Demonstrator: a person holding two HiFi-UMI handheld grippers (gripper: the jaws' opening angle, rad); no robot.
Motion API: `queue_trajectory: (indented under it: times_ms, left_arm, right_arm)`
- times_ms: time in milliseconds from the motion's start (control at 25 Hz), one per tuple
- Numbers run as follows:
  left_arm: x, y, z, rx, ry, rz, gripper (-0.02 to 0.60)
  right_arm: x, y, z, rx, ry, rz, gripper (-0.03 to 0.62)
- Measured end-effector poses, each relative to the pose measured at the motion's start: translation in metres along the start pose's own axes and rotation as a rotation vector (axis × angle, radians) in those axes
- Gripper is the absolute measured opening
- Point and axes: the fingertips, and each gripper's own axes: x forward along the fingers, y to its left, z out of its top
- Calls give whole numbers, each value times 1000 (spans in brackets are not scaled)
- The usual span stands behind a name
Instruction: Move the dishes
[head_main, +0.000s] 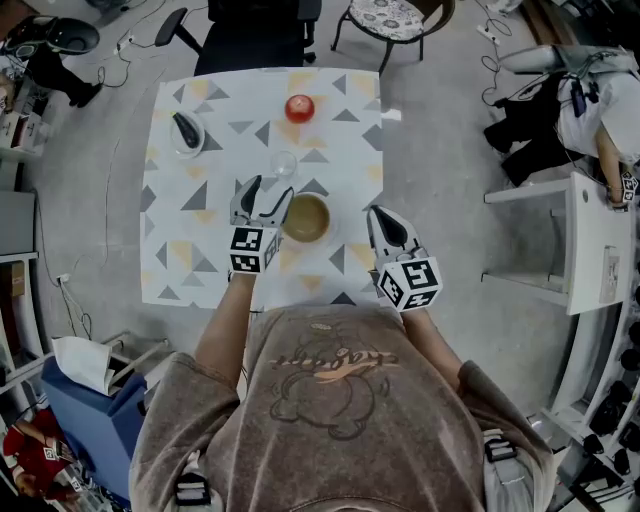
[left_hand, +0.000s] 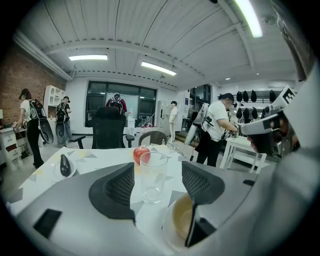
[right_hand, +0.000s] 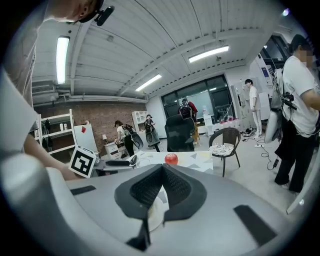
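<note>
Left gripper (head_main: 271, 188): over the table, just left of the bowl; its own view (left_hand: 157, 175) shows the claw wide, with nothing pinched between the pads.
Right gripper (head_main: 378, 215): at the table's right edge, right of the bowl and apart from it; in its own view (right_hand: 162, 170) the claw is closed tip to tip and holds nothing.
Bowl (head_main: 306, 218): white outside, tan inside, upright near the table's middle; in the left gripper view (left_hand: 182, 220) it sits low, partly behind the right-hand jaw. Whether that jaw touches it I cannot tell.
Drinking glass (head_main: 284, 165): clear, upright, just beyond the bowl; in the left gripper view (left_hand: 151, 175) it appears framed by the open jaws but farther off.
Apple (head_main: 300, 107): red, near the far edge, also visible past the glass (left_hand: 141, 154) and from the right gripper (right_hand: 171, 159).
Small dish (head_main: 180, 146): far left corner, with a dark oblong item (head_main: 187, 128) on it.
Table (head_main: 200, 250): covered by a pale cloth printed with triangles.
</note>
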Motion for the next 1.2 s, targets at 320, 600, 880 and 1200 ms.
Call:
queue_trajectory:
  times_ms: [320,600,880,1200]
  left_arm:
    - [-8,-12,-37,-37,80,-9,288]
    - [-8,-22,-71,-63,161,-19,287]
    - [-8,-28,-91,-95,219,-37,222]
    - [-6,-28,-106,-120,291,-45,150]
  right_arm:
    - [-3,-1,4,-2,-15,4,0]
    - [-7,-6,3,-4,-12,-5,0]
    - [-7,-10,-1,-1,1,-14,0]
    - [-7,-12,-3,-3,6,-18,0]
